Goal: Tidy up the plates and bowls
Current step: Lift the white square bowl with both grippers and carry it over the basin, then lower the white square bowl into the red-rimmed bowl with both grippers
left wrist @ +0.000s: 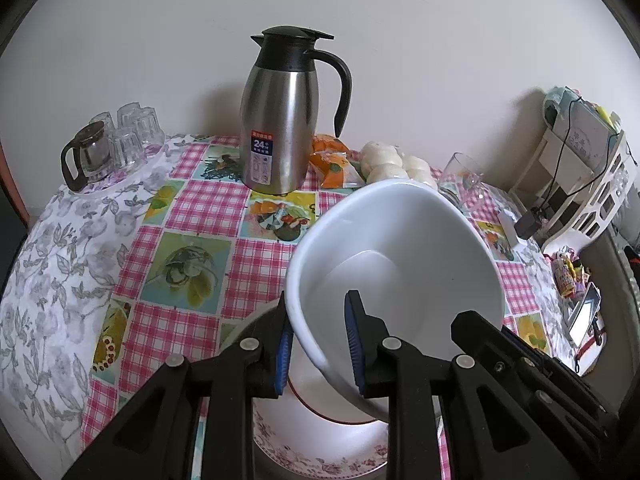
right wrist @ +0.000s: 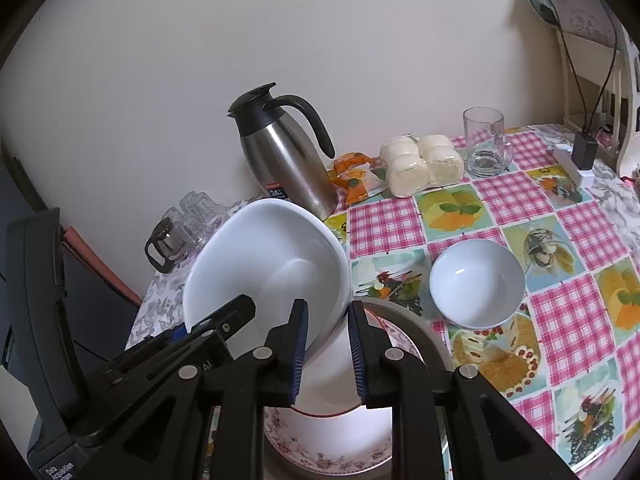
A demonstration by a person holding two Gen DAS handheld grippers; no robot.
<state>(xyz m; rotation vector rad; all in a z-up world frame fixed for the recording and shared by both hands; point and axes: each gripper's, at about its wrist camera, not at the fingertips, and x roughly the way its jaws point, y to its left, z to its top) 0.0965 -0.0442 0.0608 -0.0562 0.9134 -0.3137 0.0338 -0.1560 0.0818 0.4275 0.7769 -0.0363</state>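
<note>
I've got both grippers, left (left wrist: 320, 344) and right (right wrist: 328, 352), clamped on opposite rims of the big white bowl (right wrist: 272, 264), held tilted over the floral plate (right wrist: 332, 436). A small white bowl (right wrist: 476, 284) sits right of my right fingers; the steel thermos (left wrist: 280, 128) stands beyond.

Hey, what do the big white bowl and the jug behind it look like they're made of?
Big white bowl: probably glazed ceramic or porcelain, possibly melamine; it is smooth, glossy and plain white, with soft highlights inside. Jug: brushed stainless steel body, going by the vertical metallic sheen, with a black lid and handle that look like plastic.
</note>
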